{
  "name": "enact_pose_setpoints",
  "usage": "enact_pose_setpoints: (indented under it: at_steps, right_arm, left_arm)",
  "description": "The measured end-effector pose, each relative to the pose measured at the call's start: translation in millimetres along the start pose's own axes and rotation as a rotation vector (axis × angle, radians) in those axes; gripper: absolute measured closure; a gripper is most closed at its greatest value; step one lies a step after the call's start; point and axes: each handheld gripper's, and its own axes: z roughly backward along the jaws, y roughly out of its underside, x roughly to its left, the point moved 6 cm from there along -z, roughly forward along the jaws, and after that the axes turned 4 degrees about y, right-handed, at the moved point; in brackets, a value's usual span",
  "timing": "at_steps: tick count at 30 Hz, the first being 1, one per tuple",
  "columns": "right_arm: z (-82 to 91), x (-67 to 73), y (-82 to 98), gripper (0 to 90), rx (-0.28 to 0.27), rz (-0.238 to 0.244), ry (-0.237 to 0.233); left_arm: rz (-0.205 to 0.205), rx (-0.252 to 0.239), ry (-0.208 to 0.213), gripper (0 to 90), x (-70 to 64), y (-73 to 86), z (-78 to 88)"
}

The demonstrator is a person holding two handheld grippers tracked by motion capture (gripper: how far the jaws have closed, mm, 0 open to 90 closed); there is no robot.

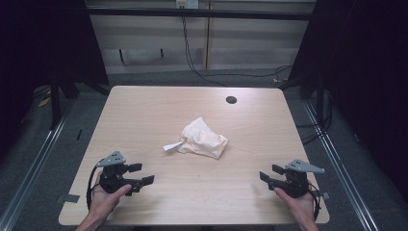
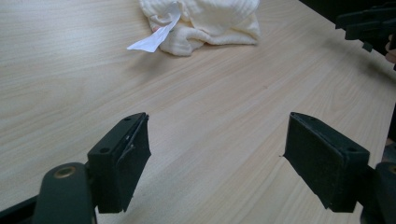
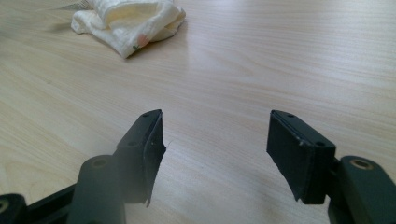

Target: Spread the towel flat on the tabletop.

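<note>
A crumpled white cloth (image 1: pixel 203 139) is lying near the middle of the wooden desk (image 1: pixel 144 115), with a small white tag (image 1: pixel 172 147) sticking out from its left side. The left gripper (image 1: pixel 144 174) is resting near the desk's front left corner, its 2 jaws standing released with bare wood between them. The right gripper (image 1: pixel 267 174) is sitting near the front right corner, likewise released and grasping nothing. Both are pointing inward and lying well apart from the cloth. A dark round hole (image 1: pixel 231 100) is showing toward the desk's far edge.
</note>
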Motion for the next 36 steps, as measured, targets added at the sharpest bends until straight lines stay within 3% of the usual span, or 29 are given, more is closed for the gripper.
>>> enact_pose_setpoints:
  at_steps: [12,18,25,30,36]
  right_arm:
    - [-0.8,8.7,-3.7,35.6,0.015,0.020,-0.055]
    - [-4.0,17.3,-15.9,35.3,0.017,0.051,-0.082]
    - [-17.1,36.4,-37.9,39.3,0.012,0.100,-0.140]
    - [-32.2,59.2,-51.0,42.4,0.023,0.150,-0.198]
    - [-40.1,72.5,-62.3,44.3,0.025,0.181,-0.247]
  left_arm:
    - [-0.010,0.003,-0.015,22.3,-0.6,1.1,2.0]
    - [-0.003,-0.005,-0.021,22.4,0.3,3.5,6.3]
    - [-0.004,-0.009,-0.028,22.9,2.4,3.3,7.1]
    - [-0.033,-0.005,-0.015,25.9,-2.2,3.8,7.7]
    - [-0.039,-0.010,-0.016,27.6,-3.1,4.3,9.4]
